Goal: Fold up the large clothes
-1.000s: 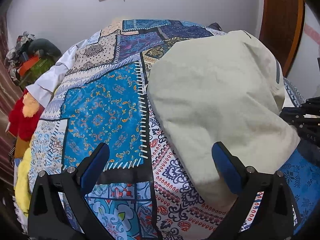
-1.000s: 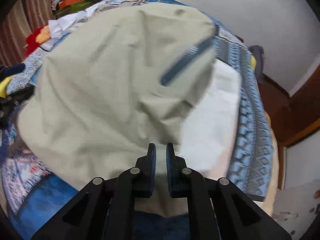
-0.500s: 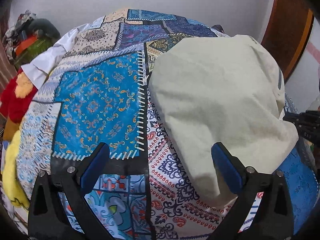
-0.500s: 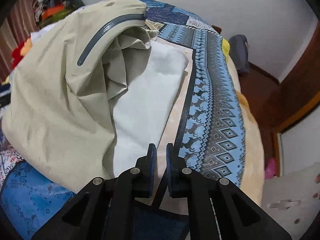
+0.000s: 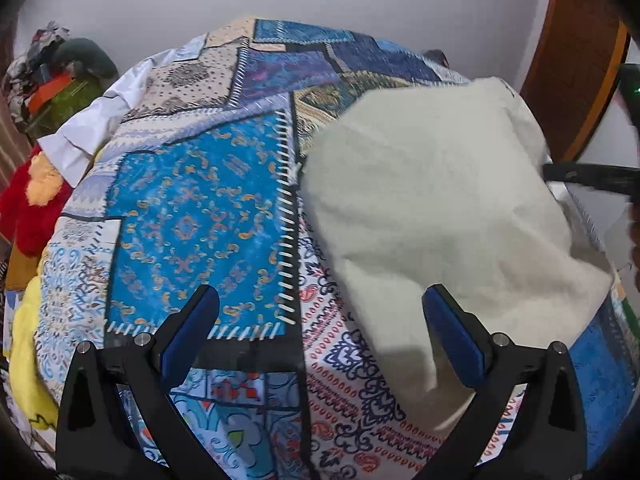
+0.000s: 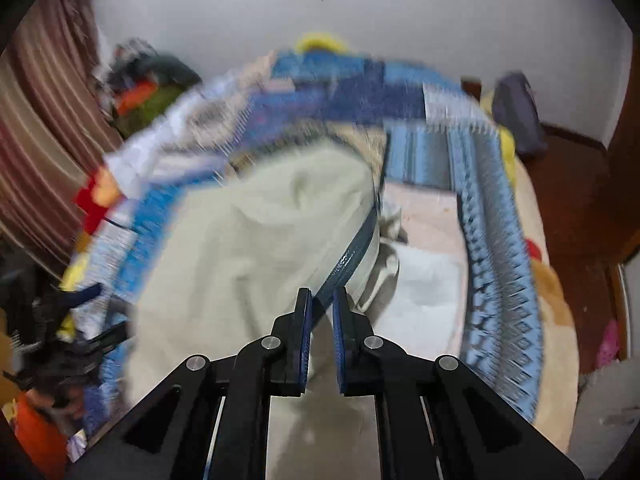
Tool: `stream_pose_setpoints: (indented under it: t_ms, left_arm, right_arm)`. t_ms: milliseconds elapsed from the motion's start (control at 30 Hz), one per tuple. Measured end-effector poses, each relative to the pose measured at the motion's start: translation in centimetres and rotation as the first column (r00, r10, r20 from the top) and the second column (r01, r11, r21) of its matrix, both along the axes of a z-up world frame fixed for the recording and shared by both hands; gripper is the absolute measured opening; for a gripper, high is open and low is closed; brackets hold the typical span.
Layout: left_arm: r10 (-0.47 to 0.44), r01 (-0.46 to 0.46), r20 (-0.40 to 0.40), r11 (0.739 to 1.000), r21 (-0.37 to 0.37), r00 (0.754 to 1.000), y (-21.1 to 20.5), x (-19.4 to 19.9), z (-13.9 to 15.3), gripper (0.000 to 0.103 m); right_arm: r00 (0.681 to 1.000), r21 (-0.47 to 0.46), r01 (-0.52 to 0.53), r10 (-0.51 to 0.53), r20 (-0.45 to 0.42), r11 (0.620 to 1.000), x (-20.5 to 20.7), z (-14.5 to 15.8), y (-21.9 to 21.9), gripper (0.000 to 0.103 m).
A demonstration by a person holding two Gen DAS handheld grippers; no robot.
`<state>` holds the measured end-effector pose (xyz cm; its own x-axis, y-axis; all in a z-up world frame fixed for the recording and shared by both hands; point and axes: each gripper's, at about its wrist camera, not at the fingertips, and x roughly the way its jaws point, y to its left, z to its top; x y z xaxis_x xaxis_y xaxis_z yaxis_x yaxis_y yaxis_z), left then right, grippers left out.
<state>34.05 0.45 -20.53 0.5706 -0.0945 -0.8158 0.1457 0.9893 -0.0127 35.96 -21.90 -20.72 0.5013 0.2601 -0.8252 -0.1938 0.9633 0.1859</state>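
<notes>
A large beige garment (image 5: pixel 432 200) lies spread over the right part of a patchwork bedspread (image 5: pixel 192 220). My left gripper (image 5: pixel 320 296) hangs open above the bed, and its right finger (image 5: pixel 452 336) is over the garment's near corner without touching it. In the blurred right wrist view, the beige garment (image 6: pixel 248 248) has a grey-blue band (image 6: pixel 352 256) along its edge that runs straight into my right gripper (image 6: pixel 322 294), which is shut on the cloth there. The right gripper's dark frame (image 5: pixel 592 178) shows at the right edge of the left wrist view.
A white sheet (image 6: pixel 424 280) lies beneath the garment on the right. Red and yellow plush items (image 5: pixel 28 208) and a heap of clothes (image 5: pixel 60 92) sit along the bed's left side. A wooden door (image 5: pixel 576 48) stands at the right, a striped curtain (image 6: pixel 40 128) at the left.
My right gripper has swung and risen with the garment's banded edge, and its view has turned toward the head of the bed. The left gripper has stayed almost still and open.
</notes>
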Motion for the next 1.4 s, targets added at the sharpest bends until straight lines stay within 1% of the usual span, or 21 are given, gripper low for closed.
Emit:
stream_pose_setpoints:
  t_ms: [67,100,167,233,333,467,500,533,567,633,700,800,867,900,933,967,1000,1100,1200,1300,1400]
  left_arm:
    - [-0.01,0.01,0.019,1.0,-0.002,1.0,-0.4,-0.2,-0.1,0.103]
    - [-0.014,0.014,0.02,1.0,0.002,1.0,-0.6,-0.2,-0.2,0.103]
    - [-0.023,0.023,0.024,1.0,0.006,0.999,-0.8,-0.2,-0.3,0.103]
    - [-0.021,0.021,0.018,1.0,-0.01,1.0,-0.6,-0.1,-0.5,0.103]
    - [-0.01,0.01,0.005,0.999,-0.042,1.0,-0.3,0.0,-0.7,0.103]
    - [0.002,-0.002,0.003,0.998,-0.06,1.0,-0.3,0.0,-0.9,0.103]
    - [0.001,-0.001,0.004,0.998,-0.055,1.0,-0.4,0.0,-0.9,0.103]
    - [0.001,-0.001,0.004,0.999,-0.048,1.0,-0.5,0.0,-0.9,0.103]
    - [0.002,-0.002,0.003,0.999,-0.041,1.0,-0.6,0.0,-0.9,0.103]
    - [0.005,-0.005,0.006,1.0,-0.027,1.0,-0.5,-0.2,-0.8,0.103]
    - [0.006,-0.006,0.006,1.0,-0.022,1.0,-0.4,-0.3,-0.8,0.103]
    - [0.013,-0.013,-0.002,0.999,-0.03,1.0,-0.3,-0.2,-0.8,0.103]
    - [0.018,-0.019,-0.001,0.999,-0.033,1.0,-0.4,-0.2,-0.8,0.103]
    - [0.02,-0.02,-0.001,0.999,-0.034,1.0,-0.4,-0.2,-0.9,0.103]
    - [0.023,-0.024,-0.001,0.999,-0.034,1.0,-0.4,-0.3,-0.9,0.103]
    - [0.027,-0.027,-0.001,0.999,-0.032,1.0,-0.4,-0.3,-0.9,0.103]
    - [0.03,-0.03,0.0,0.999,-0.031,1.0,-0.4,-0.4,-0.8,0.103]
    - [0.029,-0.029,-0.001,0.999,-0.027,1.0,-0.4,-0.4,-0.9,0.103]
    - [0.025,-0.026,-0.007,0.999,-0.025,1.0,-0.4,-0.3,-0.8,0.103]
    - [0.027,-0.027,-0.003,0.999,-0.025,1.0,-0.4,-0.3,-0.8,0.103]
    - [0.03,-0.03,-0.009,0.999,-0.035,1.0,-0.2,-0.3,-0.8,0.103]
  right_arm:
    - [0.996,-0.092,0.028,-0.036,-0.086,0.995,1.9,-3.7,0.6,0.005]
    - [0.995,-0.1,0.034,-0.043,-0.091,0.994,1.9,-4.6,0.5,0.005]
    - [0.998,-0.115,0.027,-0.033,-0.056,0.993,1.8,-5.9,0.1,0.005]
    - [0.999,-0.137,0.016,-0.02,-0.028,0.99,1.3,-6.1,0.0,0.005]
    - [0.999,-0.225,0.034,-0.033,0.006,0.974,1.4,-6.0,-0.2,0.005]
    - [0.999,-0.246,0.041,-0.036,0.023,0.968,1.1,-6.3,-0.7,0.005]
    - [0.998,-0.267,0.052,-0.044,0.035,0.962,1.0,-6.4,-0.9,0.005]
    - [0.996,-0.32,0.081,-0.068,0.053,0.944,1.2,-6.5,-1.1,0.005]
    - [0.997,-0.315,0.071,-0.058,0.051,0.947,1.2,-6.6,-1.5,0.005]
    - [0.998,-0.265,0.061,-0.057,0.02,0.962,0.9,-6.1,-2.5,0.005]
    - [0.997,-0.182,0.053,-0.062,-0.041,0.982,0.1,-4.8,-4.0,0.005]
    - [0.999,-0.118,0.038,-0.041,-0.024,0.992,-1.9,-3.0,-5.5,0.005]
    - [0.999,-0.151,0.023,-0.027,-0.03,0.988,-2.7,-3.3,-5.7,0.005]
    - [0.998,-0.183,0.019,-0.03,-0.055,0.983,-2.7,-4.3,-5.8,0.005]
    - [0.995,-0.212,0.01,-0.03,-0.091,0.977,-2.6,-6.2,-5.9,0.005]
    - [0.997,-0.205,0.008,-0.023,-0.069,0.979,-2.9,-6.7,-6.0,0.005]
    - [1.0,-0.203,0.016,-0.019,-0.016,0.979,-3.6,-6.8,-6.0,0.005]
    - [1.0,-0.289,0.007,-0.002,0.018,0.957,-4.1,-6.8,-5.0,0.005]
    - [0.999,-0.278,0.037,-0.028,0.036,0.96,-4.2,-6.9,-5.5,0.005]
    - [0.998,-0.22,0.068,-0.063,0.029,0.973,-4.1,-7.0,-6.4,0.005]
    - [0.998,-0.221,0.068,-0.064,0.027,0.973,-3.7,-7.0,-6.2,0.005]
